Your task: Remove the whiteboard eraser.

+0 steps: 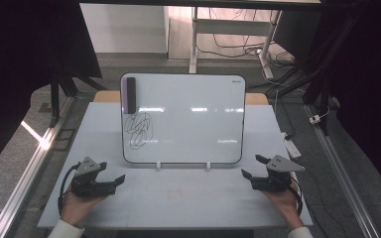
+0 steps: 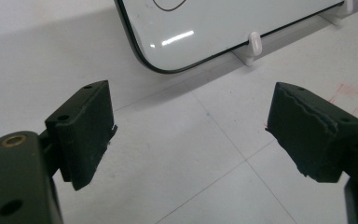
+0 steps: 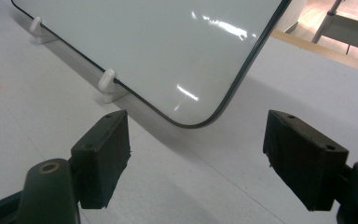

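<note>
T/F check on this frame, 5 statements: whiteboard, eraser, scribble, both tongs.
1. The whiteboard stands propped on two small white feet. True.
2. The eraser lies flat on the table in front of the board. False: it sits on the board's upper left corner.
3. The black scribble is on the left half of the board, below the eraser. True.
4. The left tongs are shut on a marker. False: the jaws stand apart with nothing between them.
5. The right tongs touch the board's edge. False: they are open and rest apart from it, near its lower right corner.
</note>
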A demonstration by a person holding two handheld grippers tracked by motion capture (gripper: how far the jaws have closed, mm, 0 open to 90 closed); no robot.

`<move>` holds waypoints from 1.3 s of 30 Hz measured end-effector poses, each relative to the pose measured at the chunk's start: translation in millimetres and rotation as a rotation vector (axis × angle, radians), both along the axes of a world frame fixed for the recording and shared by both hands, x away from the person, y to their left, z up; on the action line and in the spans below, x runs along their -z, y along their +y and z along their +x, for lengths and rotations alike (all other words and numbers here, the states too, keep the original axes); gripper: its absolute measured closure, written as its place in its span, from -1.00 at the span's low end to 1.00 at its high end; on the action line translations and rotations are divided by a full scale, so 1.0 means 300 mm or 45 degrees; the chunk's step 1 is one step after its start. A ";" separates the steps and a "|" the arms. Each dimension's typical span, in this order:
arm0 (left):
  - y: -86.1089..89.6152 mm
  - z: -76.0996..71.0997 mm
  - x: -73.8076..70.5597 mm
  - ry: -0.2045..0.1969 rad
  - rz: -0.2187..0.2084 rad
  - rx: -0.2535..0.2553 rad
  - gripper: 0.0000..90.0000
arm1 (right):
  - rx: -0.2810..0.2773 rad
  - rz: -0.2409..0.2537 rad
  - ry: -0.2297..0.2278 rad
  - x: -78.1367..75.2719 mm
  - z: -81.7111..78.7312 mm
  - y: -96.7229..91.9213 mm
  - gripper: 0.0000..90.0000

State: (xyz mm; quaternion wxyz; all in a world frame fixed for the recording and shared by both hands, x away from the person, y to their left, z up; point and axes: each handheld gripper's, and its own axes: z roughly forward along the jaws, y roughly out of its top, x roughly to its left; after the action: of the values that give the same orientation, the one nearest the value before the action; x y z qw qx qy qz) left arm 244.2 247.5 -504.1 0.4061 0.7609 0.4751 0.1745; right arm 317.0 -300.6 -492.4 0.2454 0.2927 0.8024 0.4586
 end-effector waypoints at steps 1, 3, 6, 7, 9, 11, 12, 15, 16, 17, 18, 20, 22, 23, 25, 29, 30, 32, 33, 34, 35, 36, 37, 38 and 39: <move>0.000 0.000 0.000 0.001 0.001 -0.001 -0.65 | 0.003 -0.004 -0.007 0.001 -0.001 0.000 -0.50; -0.003 -0.001 -0.001 0.008 0.007 -0.010 -0.65 | 0.006 -0.004 -0.012 0.003 -0.003 -0.002 -0.50; -0.008 -0.003 -0.007 0.016 0.016 -0.023 -0.64 | 0.013 -0.006 -0.017 0.006 -0.007 -0.006 -0.50; -0.008 -0.003 -0.007 0.016 0.016 -0.023 -0.63 | 0.013 -0.007 -0.018 0.007 -0.008 -0.006 -0.50; -0.014 -0.006 -0.014 0.017 0.018 -0.029 -0.62 | 0.015 -0.009 -0.016 0.009 -0.008 -0.006 -0.50; -0.018 -0.009 -0.023 0.019 0.014 -0.030 -0.62 | 0.020 -0.025 -0.016 0.014 -0.007 -0.005 -0.50; -0.020 -0.010 -0.028 0.021 0.007 -0.029 -0.61 | 0.023 -0.028 -0.018 0.016 -0.008 -0.005 -0.50; -0.025 -0.012 -0.046 0.020 -0.016 -0.027 -0.60 | 0.028 -0.027 -0.018 0.017 -0.008 -0.006 -0.49; -0.027 -0.011 -0.056 0.016 -0.023 -0.026 -0.60 | 0.032 -0.024 -0.018 0.017 -0.008 -0.006 -0.49; -0.030 -0.006 -0.073 0.007 -0.030 -0.025 -0.60 | 0.033 -0.025 -0.018 0.017 -0.008 -0.005 -0.49; -0.030 -0.006 -0.073 0.007 -0.030 -0.025 -0.60 | 0.032 -0.026 -0.024 0.016 -0.007 -0.005 -0.49; -0.036 0.016 -0.107 -0.011 -0.043 -0.021 -0.60 | 0.036 -0.021 -0.024 0.014 -0.009 -0.003 -0.48; -0.038 0.031 -0.129 -0.013 -0.062 -0.025 -0.60 | 0.035 -0.020 -0.026 0.011 -0.011 -0.001 -0.48; -0.038 0.036 -0.141 -0.019 -0.073 -0.024 -0.60 | 0.035 -0.025 -0.026 0.010 -0.013 -0.001 -0.48; -0.040 0.042 -0.165 -0.040 -0.067 -0.033 -0.60 | 0.033 -0.026 -0.027 0.011 -0.014 0.000 -0.48; -0.039 0.060 -0.219 -0.090 -0.057 -0.044 -0.60 | 0.031 -0.029 -0.023 0.014 -0.015 0.002 -0.48; -0.039 0.060 -0.219 -0.090 -0.057 -0.044 -0.59 | 0.033 -0.031 -0.019 0.015 -0.016 0.003 -0.48; -0.037 0.090 -0.260 -0.119 -0.063 -0.054 -0.59 | 0.034 -0.036 -0.016 0.016 -0.017 0.005 -0.48; -0.037 0.090 -0.260 -0.119 -0.063 -0.054 -0.58 | 0.036 -0.037 -0.017 0.016 -0.018 0.006 -0.48; -0.037 0.115 -0.287 -0.135 -0.070 -0.063 -0.58 | 0.038 -0.039 -0.020 0.016 -0.019 0.006 -0.48; -0.037 0.128 -0.300 -0.147 -0.072 -0.065 -0.58 | 0.037 -0.040 -0.023 0.015 -0.020 0.006 -0.48; -0.037 0.141 -0.312 -0.161 -0.079 -0.068 -0.57 | 0.039 -0.041 -0.025 0.015 -0.022 0.005 -0.48; -0.038 0.155 -0.323 -0.172 -0.090 -0.072 -0.57 | 0.042 -0.042 -0.025 0.015 -0.022 0.005 -0.48; -0.039 0.169 -0.334 -0.176 -0.099 -0.072 -0.56 | 0.044 -0.043 -0.024 0.015 -0.022 0.003 -0.48; -0.041 0.185 -0.343 -0.178 -0.101 -0.075 -0.56 | 0.048 -0.043 -0.022 0.015 -0.022 0.003 -0.48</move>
State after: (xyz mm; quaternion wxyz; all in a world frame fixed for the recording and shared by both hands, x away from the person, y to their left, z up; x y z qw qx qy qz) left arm 299.7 235.2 -401.1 0.4628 0.7159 0.4742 0.2201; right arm 310.6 -299.8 -497.0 0.2658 0.2995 0.8022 0.4428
